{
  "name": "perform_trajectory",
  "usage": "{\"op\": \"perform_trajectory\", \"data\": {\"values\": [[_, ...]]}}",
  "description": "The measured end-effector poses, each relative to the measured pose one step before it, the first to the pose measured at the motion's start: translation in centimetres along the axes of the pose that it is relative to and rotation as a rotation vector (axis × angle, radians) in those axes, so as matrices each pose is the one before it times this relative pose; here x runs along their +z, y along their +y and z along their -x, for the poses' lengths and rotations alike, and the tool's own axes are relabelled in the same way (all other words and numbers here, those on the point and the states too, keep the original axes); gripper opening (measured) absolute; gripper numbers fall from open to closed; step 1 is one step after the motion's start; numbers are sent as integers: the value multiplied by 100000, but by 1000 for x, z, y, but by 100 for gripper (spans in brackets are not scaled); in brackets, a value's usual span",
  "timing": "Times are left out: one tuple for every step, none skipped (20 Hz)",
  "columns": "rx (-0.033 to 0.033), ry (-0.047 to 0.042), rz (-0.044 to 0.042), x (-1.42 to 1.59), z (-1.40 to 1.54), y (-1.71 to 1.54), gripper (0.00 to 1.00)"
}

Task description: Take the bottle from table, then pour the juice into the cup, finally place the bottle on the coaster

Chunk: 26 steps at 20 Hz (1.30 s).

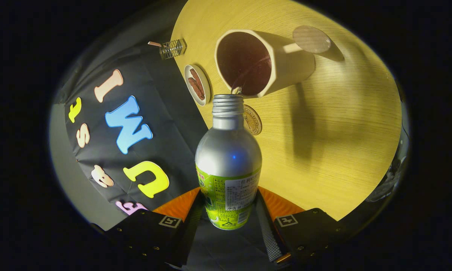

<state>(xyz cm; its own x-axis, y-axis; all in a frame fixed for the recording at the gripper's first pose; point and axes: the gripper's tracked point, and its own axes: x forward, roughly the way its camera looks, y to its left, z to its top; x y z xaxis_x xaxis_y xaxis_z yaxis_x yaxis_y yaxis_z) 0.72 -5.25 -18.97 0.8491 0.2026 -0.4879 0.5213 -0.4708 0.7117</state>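
The bottle (228,158) sits clamped between my jaws, which press on its labelled lower body from both sides; its long axis runs straight ahead from the gripper (229,210), neck leading. It is tipped over so that the open threaded mouth comes just up to the near rim of the cup (265,62), and a thin stream of juice (248,71) arcs from the mouth into the cup. That mouth-to-rim line is what the pour turns on: the stream lands inside, though close to the near lip, so I judge there is little margin if I let the neck drop back.

The bottle is bare silver metal at shoulder and neck, with a green printed label around its lower half, cap off. The cup is pale, faceted, and already dark with liquid inside. Beside the bottle's neck, on the desk (342,143), lies a round coaster (253,119), partly hidden behind it, which I take as the place to set down afterwards. A small dish (197,84) holding something brown lies just beside the cup, a small wire holder (172,48) beyond that.
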Motion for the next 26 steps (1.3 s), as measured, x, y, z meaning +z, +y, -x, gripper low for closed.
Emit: {"op": "perform_trajectory", "data": {"values": [[-26, 193, -976, 111, -32, 346, 76], [-472, 408, -1194, 40, -16, 137, 76], [-253, 646, -1257, -163, 121, 73, 76], [-197, 436, -1147, -87, 66, 145, 76], [-60, 462, -1372, -48, 224, 169, 77], [-1, 318, -1252, -42, 81, 240, 77], [-263, 440, -893, -112, 158, 64, 76], [-1512, 899, -586, -165, 45, -120, 76], [-1315, 778, -830, -168, 139, -72, 76], [149, -189, -1316, 107, 127, 228, 77], [139, 79, -1577, 56, 197, 196, 77], [-205, 421, -1150, -160, 172, 130, 76], [-312, 316, -480, -130, 120, -44, 76], [-361, 226, -648, -98, 184, 25, 77], [-51, 331, -655, -35, -14, 64, 76], [-100, 362, -668, -45, 91, 172, 76], [-68, 276, -421, -76, 34, 52, 76], [220, 967, -604, -134, 128, 201, 76], [170, 35, -393, 57, 145, 440, 76], [-90, 33, 337, 98, 38, 123, 77], [-620, 95, 197, -1, 146, -23, 77], [-85, 47, -454, 131, -19, 124, 76], [321, 436, -1099, -12, -36, 122, 77], [707, 663, -1534, -62, -18, 136, 76], [293, 322, -605, 22, 57, 56, 76], [-676, 203, 8, -12, -47, -164, 76]]}}
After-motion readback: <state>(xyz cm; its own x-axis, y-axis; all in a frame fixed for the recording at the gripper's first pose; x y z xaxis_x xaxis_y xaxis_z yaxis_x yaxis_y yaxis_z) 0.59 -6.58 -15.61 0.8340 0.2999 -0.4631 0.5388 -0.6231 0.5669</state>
